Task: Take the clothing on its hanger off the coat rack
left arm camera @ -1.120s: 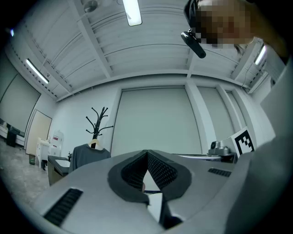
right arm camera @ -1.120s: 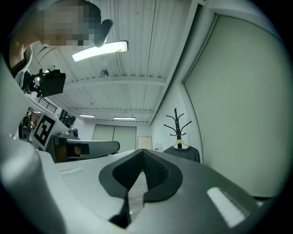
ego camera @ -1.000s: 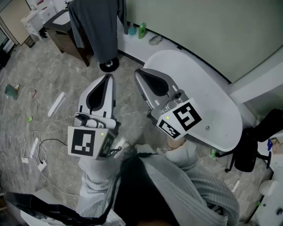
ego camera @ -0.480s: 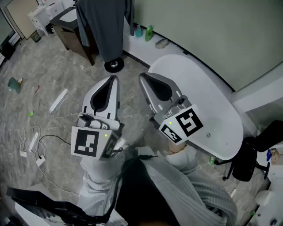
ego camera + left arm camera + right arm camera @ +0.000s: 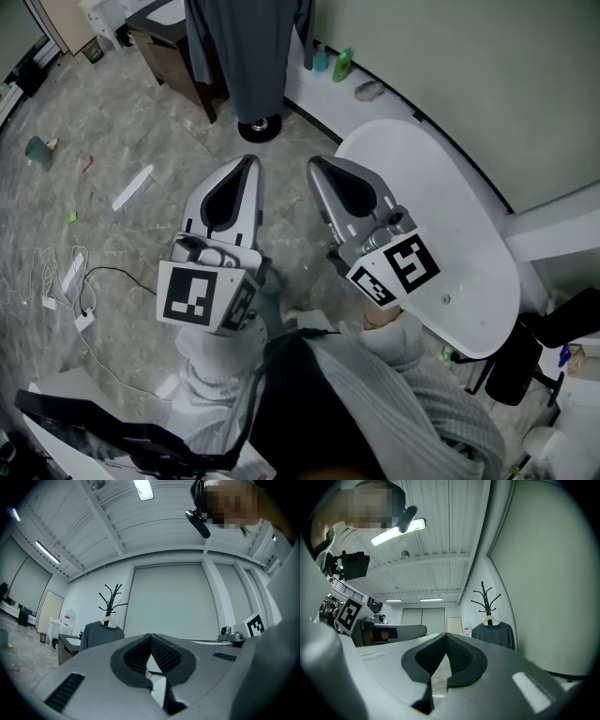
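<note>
A dark grey top hangs on a pale hanger from a black coat rack with a round base on the floor. It also shows in the left gripper view as the grey top under the rack. My left gripper and right gripper are side by side, some way short of the rack, pointing toward it. Both are shut with nothing between the pads. In their own views the left gripper and right gripper show closed tips.
A white oval table stands at my right. A dark cabinet sits left of the rack. Bottles line the wall. Cables and a power strip lie on the floor at left, with scattered litter.
The view has shifted so the rack and top sit further right and lower in the head view. Both grippers stay shut and side by side.
</note>
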Demonstrator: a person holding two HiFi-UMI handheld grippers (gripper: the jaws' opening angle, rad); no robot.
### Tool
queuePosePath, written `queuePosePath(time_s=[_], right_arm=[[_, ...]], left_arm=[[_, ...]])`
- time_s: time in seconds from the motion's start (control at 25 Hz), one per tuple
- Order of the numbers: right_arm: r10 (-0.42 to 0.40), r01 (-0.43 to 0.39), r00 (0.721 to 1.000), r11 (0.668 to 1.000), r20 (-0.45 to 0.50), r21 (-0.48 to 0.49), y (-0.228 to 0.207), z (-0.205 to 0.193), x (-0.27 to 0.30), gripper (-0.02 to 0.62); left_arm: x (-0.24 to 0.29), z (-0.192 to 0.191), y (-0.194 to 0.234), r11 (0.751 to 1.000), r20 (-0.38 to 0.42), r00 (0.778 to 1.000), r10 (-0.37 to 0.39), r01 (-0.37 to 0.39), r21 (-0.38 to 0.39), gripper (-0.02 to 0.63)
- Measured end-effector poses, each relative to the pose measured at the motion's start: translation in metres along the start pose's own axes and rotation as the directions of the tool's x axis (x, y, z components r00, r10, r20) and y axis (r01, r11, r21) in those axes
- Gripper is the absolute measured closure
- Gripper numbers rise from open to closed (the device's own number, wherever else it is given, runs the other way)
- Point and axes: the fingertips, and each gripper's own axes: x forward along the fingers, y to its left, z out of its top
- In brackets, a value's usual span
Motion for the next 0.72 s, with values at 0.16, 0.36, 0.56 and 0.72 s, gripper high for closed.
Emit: queuePosePath(time_s=[0.16, 0.36, 0.56, 0.72], right_arm=[[0.006, -0.006, 1.000, 1.000, 0.000, 0.005, -0.025, -0.012, 0.054, 0.594], [-0.008, 0.008, 1.000, 1.000, 0.016, -0.002, -0.058, -0.015, 0.142, 0.594], [-0.037, 0.038, 0.999, 0.999, 0.037, -0.013, -0.090, -0.016, 0.227, 0.594], [-0.082, 0.082, 0.996, 0.997, 0.025, -0.012, -0.120, -0.024, 0.272, 0.594]], left_arm=[[0.036, -0.008, 0.046, 1.000, -0.011, 1.000, 0.005, -0.005, 0.001, 0.601], [0.091, 0.004, 0.123, 1.000, -0.006, 1.000, -0.005, 0.005, 0.002, 0.601], [0.147, 0.009, 0.198, 0.997, -0.029, 0.999, -0.045, 0.047, 0.057, 0.601], [0.182, 0.006, 0.251, 0.998, -0.061, 0.998, -0.005, 0.008, 0.054, 0.601]])
